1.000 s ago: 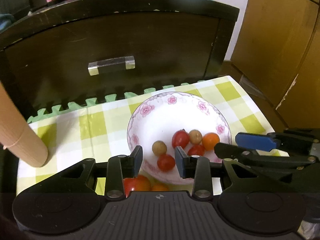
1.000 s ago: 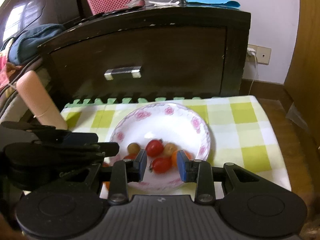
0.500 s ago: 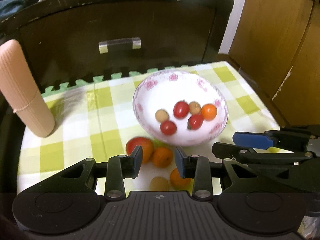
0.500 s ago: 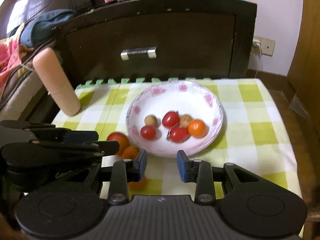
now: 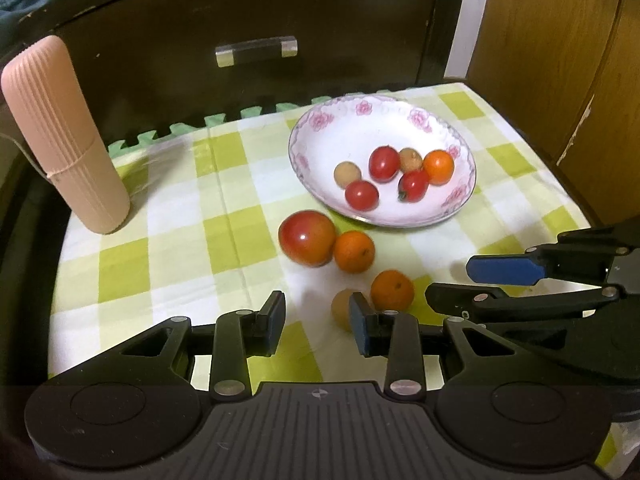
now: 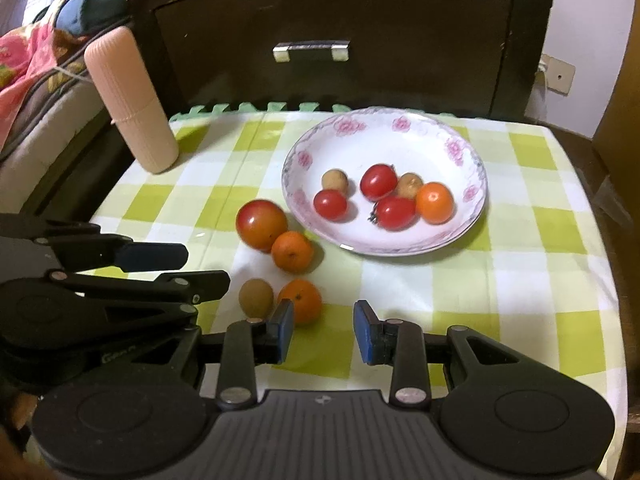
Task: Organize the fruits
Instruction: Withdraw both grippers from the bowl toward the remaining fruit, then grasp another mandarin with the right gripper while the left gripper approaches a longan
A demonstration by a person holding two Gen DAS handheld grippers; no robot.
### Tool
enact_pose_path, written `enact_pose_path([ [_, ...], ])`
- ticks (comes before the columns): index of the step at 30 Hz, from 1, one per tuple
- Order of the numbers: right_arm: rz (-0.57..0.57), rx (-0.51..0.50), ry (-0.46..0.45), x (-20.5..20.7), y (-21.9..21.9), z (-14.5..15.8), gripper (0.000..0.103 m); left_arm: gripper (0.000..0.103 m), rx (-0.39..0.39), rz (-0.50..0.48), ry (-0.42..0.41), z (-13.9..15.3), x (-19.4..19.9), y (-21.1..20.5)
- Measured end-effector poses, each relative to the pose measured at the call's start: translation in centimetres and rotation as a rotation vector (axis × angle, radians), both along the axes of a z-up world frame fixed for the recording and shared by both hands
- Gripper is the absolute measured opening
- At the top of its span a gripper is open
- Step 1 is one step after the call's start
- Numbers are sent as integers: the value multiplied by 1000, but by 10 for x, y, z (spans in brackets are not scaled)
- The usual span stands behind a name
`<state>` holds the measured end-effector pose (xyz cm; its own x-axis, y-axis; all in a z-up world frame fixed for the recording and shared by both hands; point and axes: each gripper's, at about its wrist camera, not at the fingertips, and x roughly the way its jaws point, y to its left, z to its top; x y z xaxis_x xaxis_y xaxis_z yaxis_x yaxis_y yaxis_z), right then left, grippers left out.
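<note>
Both our tongs gape wide, holding nothing. Left gripper [image 5: 316, 322] sits nearest the brown longan [image 5: 341, 309], just inside its right finger; right gripper [image 6: 325, 332] has the mandarin [image 6: 301, 300] just ahead-left. Beyond: a second mandarin [image 6: 292, 251] touching the tomato [image 6: 261, 224], then the floral bowl [image 6: 474, 168] with six fruits in it.

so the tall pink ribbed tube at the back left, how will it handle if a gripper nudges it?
The pink ribbed tube stands tall on a narrow base, leaning, so a high nudge probably tips it. Being round, it would likely roll on the checked cloth. The ribs may help grip.
</note>
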<state>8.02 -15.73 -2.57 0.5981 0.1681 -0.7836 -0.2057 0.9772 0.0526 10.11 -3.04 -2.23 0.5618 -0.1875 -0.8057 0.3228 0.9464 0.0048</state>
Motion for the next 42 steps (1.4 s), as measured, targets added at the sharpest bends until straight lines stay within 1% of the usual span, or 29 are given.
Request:
enact_pose_path([
  [4, 21, -6, 6, -1, 4, -3, 32, 48, -9, 5, 15, -3, -1, 7],
  [6, 22, -13, 5, -1, 5, -4, 32, 54, -6, 9, 17, -4, -1, 10],
  [13, -23, -5, 32, 8, -8, -11, 32, 55, -25, 62, 51, -8, 9, 23],
  [18, -43, 46, 58, 16, -16, -15, 32, 57, -56, 82, 73, -9, 13, 26],
  [26, -7, 68, 65, 29, -4, -23, 32, 60, -87, 104, 68, -4, 18, 32],
  [28, -4, 68, 69, 33, -2, -26, 35, 60, -89, 104, 72, -5, 18, 31],
  [29, -1, 74, 69, 34, -1, -27, 38, 60, -90, 102, 75, -5, 19, 31],
  [31, 4, 71, 66, 36, 1, -28, 39, 60, -91, 98, 77, -6, 19, 30],
  [36, 19, 72, 77, 40, 6, -30, 39, 60, -81, 102, 75, -7, 19, 30],
  [39, 28, 101, 99, 43, 7, -34, 39, 61, -92, 120, 83, -7, 21, 34],
  [42, 36, 93, 96, 41, 8, -34, 39, 62, -90, 123, 84, -7, 22, 34],
])
